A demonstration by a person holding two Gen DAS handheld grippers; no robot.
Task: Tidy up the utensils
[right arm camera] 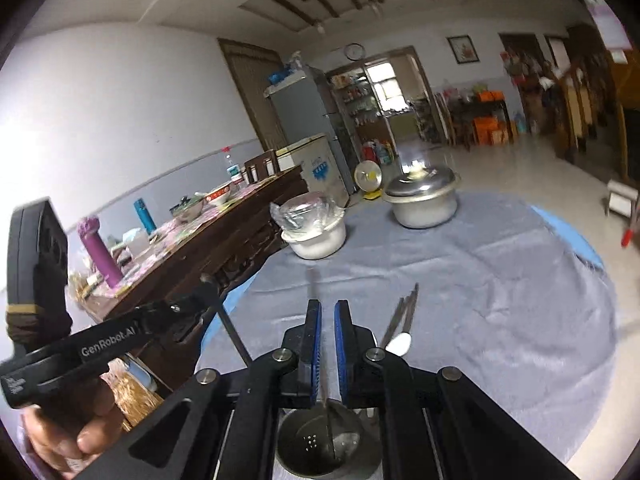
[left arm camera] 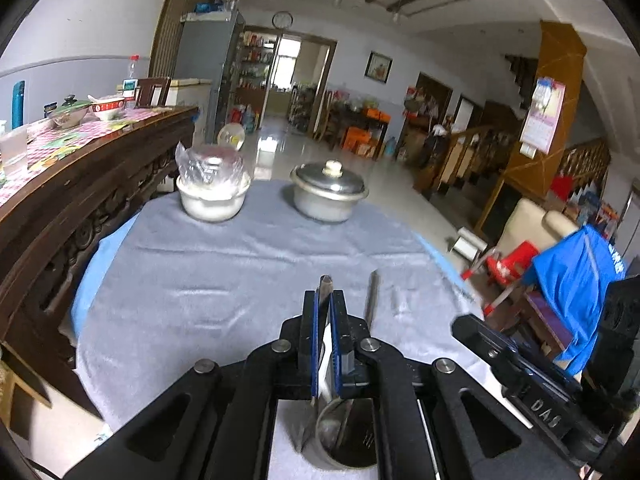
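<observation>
Tongs, left (left arm camera: 328, 300), clamped on a metal utensil handle (left arm camera: 325, 285) above a steel cup (left arm camera: 347, 438). Right tongs (right arm camera: 328, 312) stand slightly apart around a thin utensil (right arm camera: 322, 364) standing in the cup (right arm camera: 320, 448). Further utensils (right arm camera: 402, 316) lie beside them on the grey-clothed worktop (right arm camera: 500, 288). Beyond: a plastic-covered bowl (left arm camera: 212, 192) and a lidded pot (left arm camera: 328, 192).

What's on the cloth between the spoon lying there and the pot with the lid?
Nothing: in the right wrist view only bare grey cloth stretches from the white spoon to the lidded pot.
</observation>
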